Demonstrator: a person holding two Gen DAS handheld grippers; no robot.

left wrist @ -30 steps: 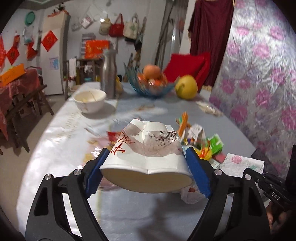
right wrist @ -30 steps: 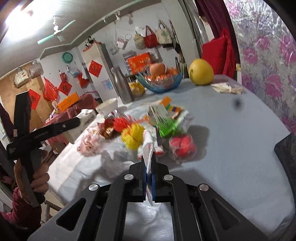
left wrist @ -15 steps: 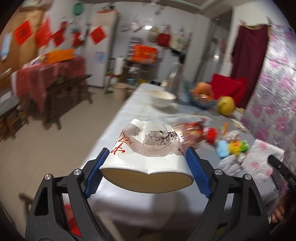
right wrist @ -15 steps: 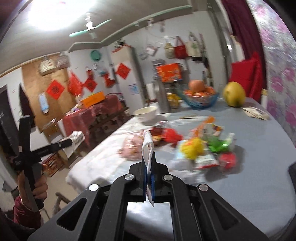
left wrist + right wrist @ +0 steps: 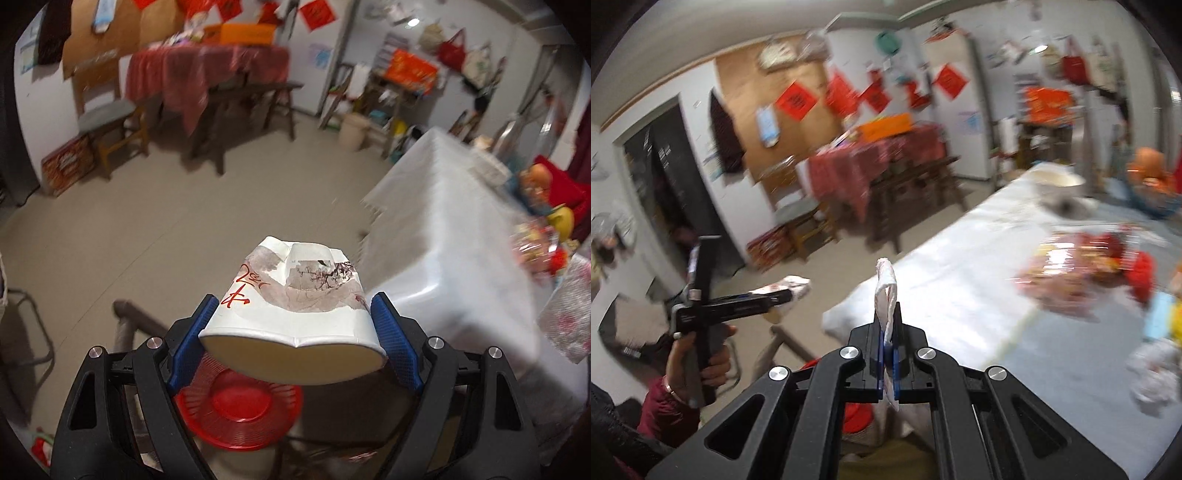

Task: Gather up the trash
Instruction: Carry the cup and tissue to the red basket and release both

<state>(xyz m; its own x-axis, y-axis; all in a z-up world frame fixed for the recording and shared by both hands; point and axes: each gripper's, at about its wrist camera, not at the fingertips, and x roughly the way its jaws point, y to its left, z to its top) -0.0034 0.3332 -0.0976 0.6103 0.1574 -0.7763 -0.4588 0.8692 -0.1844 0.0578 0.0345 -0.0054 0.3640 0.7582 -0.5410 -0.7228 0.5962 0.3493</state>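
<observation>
- Carrying trash away from the desk [image 5: 443,229] looks like the step in hand; both tools are loaded and off its near edge.
- Left tool [image 5: 291,332]: its blue pads clamp a crushed paper cup [image 5: 295,306] by the sides, held in the air with the mouth toward the camera. A red basket [image 5: 240,406] sits on the floor directly below it, probably the bin.
- Next for that tool, as I judge it: line the cup up over the basket, then release.
- Right tool [image 5: 886,354]: clenched on a thin crumpled white wrapper [image 5: 886,291], which sticks up between the pads, just off the desk's corner.
- More wrappers [image 5: 1082,273] lie on the desk, uncollected.
</observation>
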